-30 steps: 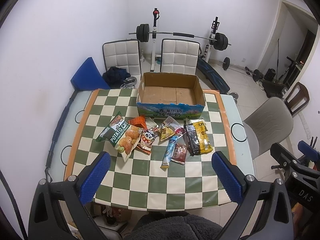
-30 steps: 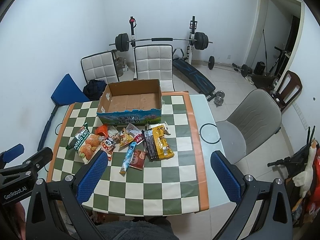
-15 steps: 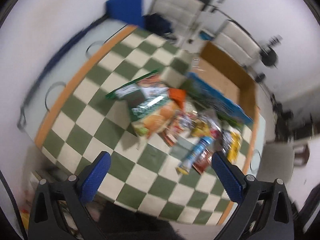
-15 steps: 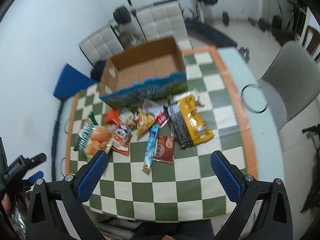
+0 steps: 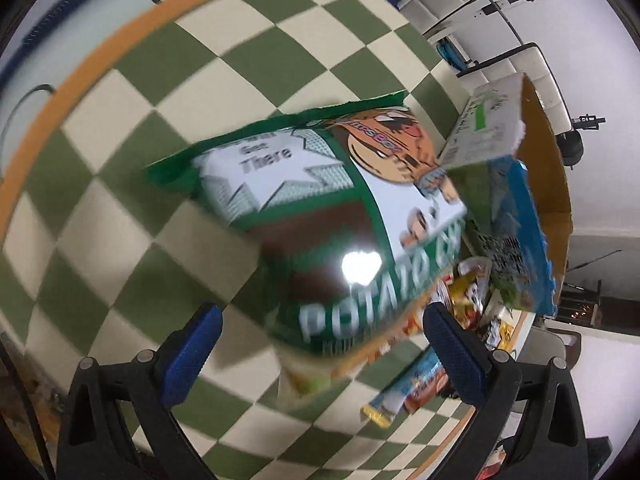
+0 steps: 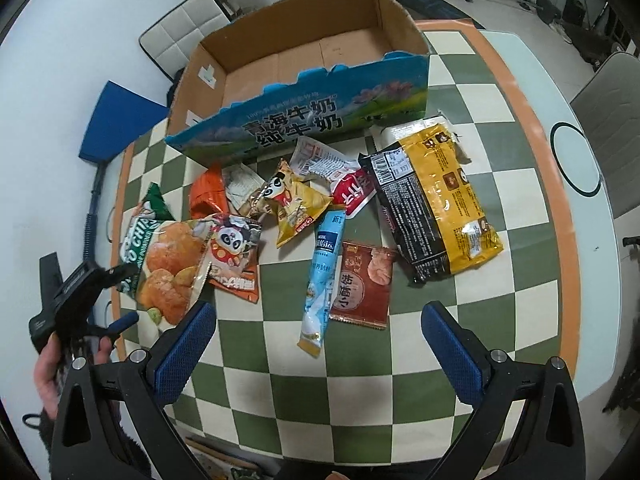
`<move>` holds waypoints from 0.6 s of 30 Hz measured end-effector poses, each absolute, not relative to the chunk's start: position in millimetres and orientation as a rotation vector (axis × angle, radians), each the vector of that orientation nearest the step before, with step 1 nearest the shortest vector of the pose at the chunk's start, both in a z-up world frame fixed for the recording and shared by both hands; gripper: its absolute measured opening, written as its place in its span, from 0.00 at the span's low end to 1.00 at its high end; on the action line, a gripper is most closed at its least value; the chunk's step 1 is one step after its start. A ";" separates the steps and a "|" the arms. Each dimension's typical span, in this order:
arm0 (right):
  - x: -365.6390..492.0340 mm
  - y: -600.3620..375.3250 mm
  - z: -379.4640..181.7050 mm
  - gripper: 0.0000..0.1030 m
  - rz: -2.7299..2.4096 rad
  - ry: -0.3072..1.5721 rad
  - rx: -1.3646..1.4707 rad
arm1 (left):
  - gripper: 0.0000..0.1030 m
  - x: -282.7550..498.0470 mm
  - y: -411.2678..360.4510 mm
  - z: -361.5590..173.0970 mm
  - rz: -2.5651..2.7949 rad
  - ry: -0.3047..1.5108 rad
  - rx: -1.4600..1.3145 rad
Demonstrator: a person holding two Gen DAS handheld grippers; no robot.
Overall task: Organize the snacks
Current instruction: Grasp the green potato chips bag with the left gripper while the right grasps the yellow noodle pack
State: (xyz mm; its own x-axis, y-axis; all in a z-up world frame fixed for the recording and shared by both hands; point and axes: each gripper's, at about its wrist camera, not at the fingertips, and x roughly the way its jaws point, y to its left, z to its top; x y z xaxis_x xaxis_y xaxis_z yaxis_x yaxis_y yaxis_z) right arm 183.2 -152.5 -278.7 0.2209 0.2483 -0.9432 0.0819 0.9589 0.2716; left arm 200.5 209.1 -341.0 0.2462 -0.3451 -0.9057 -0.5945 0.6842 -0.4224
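Now: my left gripper (image 5: 320, 344) fingers spread, empty; potato chip bag (image 5: 332, 216) dead ahead, lengthwise upper-left to lower-right; right gripper (image 6: 316, 344) spread.

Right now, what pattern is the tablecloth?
Green-and-cream checks with an orange border; clearest in the right wrist view.

green chip bag (image 5: 336, 216): "POTATO", "Get There" | cardboard box (image 6: 316, 120): "青海牛奶 纯牛奶" | red packet (image 6: 362, 284): "小酥饼"

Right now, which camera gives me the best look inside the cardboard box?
The right wrist view: the cardboard box sits whole in frame with its bare brown floor visible. The left wrist view shows only one corner and a side wall of it, blurred, with the potato chips bag filling the frame.
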 end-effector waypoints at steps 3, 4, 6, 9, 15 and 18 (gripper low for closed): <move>189.6 -148.7 -284.9 1.00 0.103 1.366 0.277 | 0.67 212.1 211.2 -350.1 0.155 1.339 -0.869; 191.6 -149.1 -285.9 1.00 0.101 1.370 0.276 | 0.55 214.9 211.7 -350.0 0.138 1.338 -0.865; 196.0 -148.4 -289.2 1.00 0.090 1.377 0.274 | 0.48 217.2 209.0 -345.8 0.126 1.323 -0.826; 202.3 -150.8 -293.0 1.00 0.074 1.380 0.280 | 0.32 216.7 202.4 -334.4 0.118 1.291 -0.742; 218.6 -174.4 -296.7 1.00 0.003 1.378 0.305 | 0.23 206.9 176.1 -300.6 0.128 1.236 -0.505; 233.4 -193.0 -303.0 1.00 -0.050 1.412 0.254 | 0.22 202.0 159.9 -283.0 0.126 1.218 -0.409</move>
